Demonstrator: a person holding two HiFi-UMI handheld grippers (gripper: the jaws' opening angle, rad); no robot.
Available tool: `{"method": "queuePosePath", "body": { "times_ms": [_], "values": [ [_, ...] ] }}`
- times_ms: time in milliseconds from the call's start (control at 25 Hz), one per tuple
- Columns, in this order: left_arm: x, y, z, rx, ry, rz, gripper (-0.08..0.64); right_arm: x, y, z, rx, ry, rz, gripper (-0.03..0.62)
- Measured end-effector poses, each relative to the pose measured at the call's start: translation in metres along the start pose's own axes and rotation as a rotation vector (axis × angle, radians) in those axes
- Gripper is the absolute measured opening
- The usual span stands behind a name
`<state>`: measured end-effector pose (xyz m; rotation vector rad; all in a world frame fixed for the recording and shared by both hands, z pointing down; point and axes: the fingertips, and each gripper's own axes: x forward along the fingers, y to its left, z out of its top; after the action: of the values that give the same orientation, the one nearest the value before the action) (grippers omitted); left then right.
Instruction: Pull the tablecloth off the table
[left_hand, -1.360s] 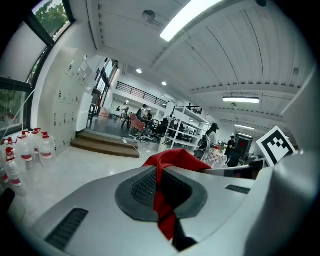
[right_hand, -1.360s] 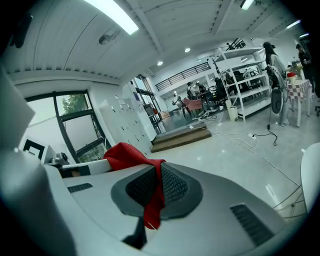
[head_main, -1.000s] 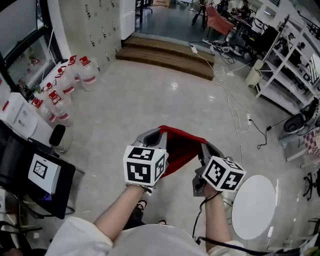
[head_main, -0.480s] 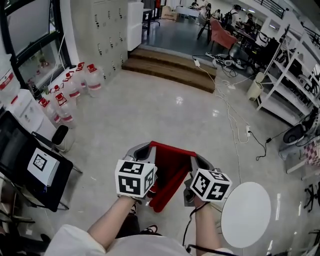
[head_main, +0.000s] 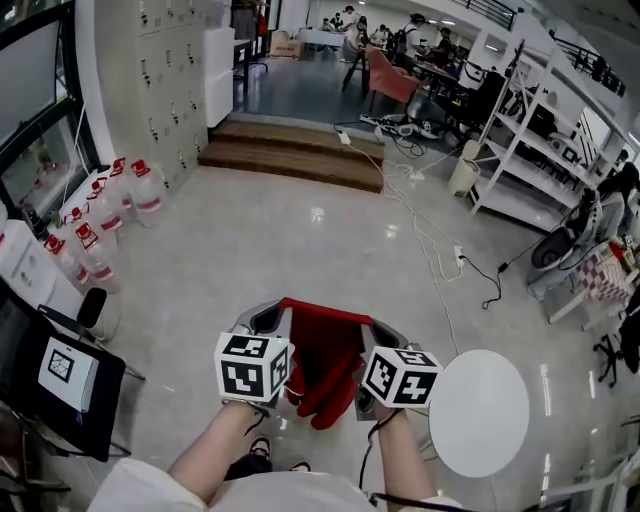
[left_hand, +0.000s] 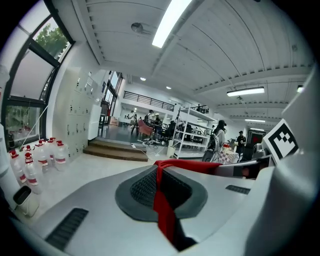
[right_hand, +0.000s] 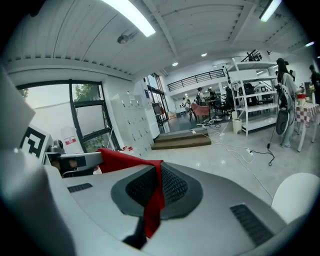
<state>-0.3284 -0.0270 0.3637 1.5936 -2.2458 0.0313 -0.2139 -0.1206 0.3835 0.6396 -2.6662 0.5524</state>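
Near, centre: L gripper (head_main: 272, 312) and R gripper (head_main: 384, 326) are held side by side in front of the person, both clamped tight on the top edge of the red tablecloth (head_main: 325, 370); L gripper view shows the pads (left_hand: 140, 187) pressed together w/ a thin red fold running down btwn them; R gripper view shows the same, cloth (right_hand: 152, 200) pinched in the seam and draping off toward the L; that edge runs taut gripper to gripper, and the rest hangs below in a bunch, clear of the floor as far as I can tell.

Changed vs a sec ago: both grips unchanged, no slip; grippers sit a bit closer together; the cloth, then fanned wide and slanting to the L, now droops as a narrower, longer bundle straight down btwn them; the pair has shifted across the floor w/ the person, and more of the far room is in view.

Just R of the R gripper: round white table (head_main: 480, 412), nothing red left on it; cloth is beside it, not touching. My read: the pull is done and the cloth is fully off; prob only carrying it away or putting it down remains; the hanging tail could catch the feet.

Farther L: black stand w/ square marker (head_main: 60, 372); water bottles (head_main: 95, 225) along the L wall; far: wooden step (head_main: 295, 155), floor cables (head_main: 440, 235), shelving (head_main: 530, 140) at far R.
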Motion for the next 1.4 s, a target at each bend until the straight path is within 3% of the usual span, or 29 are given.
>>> {"method": "queuePosePath", "body": {
  "times_ms": [520,760,1400],
  "values": [
    [0.007,-0.013,0.001,0.039,0.02,-0.088,0.017,-0.013,-0.008,-0.013,0.078,-0.023,-0.07,0.026],
    [0.008,-0.017,0.01,0.052,-0.005,-0.12,0.017,-0.017,-0.009,-0.004,0.062,-0.065,-0.102,0.026],
    [0.009,-0.02,0.003,0.035,0.012,-0.154,0.017,-0.025,-0.011,-0.011,0.044,-0.05,-0.126,0.026]
  ]
}}
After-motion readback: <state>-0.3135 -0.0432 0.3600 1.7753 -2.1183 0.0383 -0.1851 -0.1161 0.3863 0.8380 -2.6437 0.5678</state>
